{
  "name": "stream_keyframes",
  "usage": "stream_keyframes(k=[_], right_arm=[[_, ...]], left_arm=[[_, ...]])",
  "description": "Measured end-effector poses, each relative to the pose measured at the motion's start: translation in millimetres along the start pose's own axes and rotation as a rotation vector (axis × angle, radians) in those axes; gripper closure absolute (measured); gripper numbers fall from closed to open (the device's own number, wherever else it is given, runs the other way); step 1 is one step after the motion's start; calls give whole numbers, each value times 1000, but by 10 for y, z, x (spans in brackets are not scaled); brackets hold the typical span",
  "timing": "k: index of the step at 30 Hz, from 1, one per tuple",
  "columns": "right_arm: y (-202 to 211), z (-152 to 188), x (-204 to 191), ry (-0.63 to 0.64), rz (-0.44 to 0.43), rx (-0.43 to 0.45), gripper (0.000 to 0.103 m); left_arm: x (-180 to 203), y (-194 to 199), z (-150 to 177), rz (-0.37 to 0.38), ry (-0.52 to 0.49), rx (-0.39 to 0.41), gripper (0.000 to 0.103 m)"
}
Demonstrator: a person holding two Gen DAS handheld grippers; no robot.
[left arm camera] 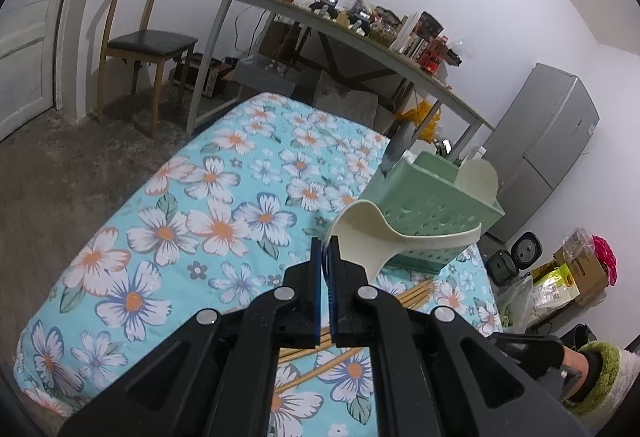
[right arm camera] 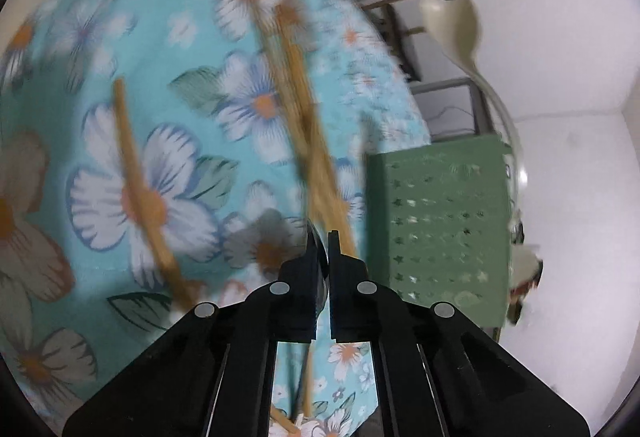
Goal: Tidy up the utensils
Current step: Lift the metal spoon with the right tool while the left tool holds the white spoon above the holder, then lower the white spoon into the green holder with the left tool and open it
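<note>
My left gripper is shut on the rim of a cream plastic spoon, held in the air just in front of the green perforated utensil basket. A metal blade and a white scoop stand in that basket. Wooden chopsticks lie on the floral cloth below it. The right wrist view is blurred. There my right gripper has its jaws together low over a bundle of chopsticks that runs up to its tips; whether one is pinched I cannot tell. A single chopstick lies to the left. The basket stands to the right, with the spoon above it.
The floral cloth covers a low table. Beyond it stand a wooden chair, a cluttered desk and a grey fridge. Boxes and bags sit on the floor at right, near a person's slippered foot.
</note>
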State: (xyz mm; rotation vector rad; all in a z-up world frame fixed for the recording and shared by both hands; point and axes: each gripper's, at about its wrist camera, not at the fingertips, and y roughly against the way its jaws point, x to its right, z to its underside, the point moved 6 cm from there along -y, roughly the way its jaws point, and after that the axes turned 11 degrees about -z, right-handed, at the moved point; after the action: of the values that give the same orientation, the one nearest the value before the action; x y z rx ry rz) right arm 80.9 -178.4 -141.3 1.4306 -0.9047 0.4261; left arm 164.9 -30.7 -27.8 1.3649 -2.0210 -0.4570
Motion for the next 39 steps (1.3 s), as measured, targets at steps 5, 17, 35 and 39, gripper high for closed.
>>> stream_keyframes(k=[5, 17, 35, 39], right_arm=[[260, 19, 390, -219, 44, 37, 102], [805, 329, 1021, -711, 137, 166, 103], [1116, 767, 1122, -1007, 165, 345, 103], [1136, 848, 1126, -1038, 167, 369, 103]], left_arm=[[63, 215, -162, 11, -28, 70, 101], [345, 638, -828, -110, -265, 292, 101], [1048, -26, -1057, -415, -805, 249, 101], [1175, -218, -1070, -445, -854, 220, 101]])
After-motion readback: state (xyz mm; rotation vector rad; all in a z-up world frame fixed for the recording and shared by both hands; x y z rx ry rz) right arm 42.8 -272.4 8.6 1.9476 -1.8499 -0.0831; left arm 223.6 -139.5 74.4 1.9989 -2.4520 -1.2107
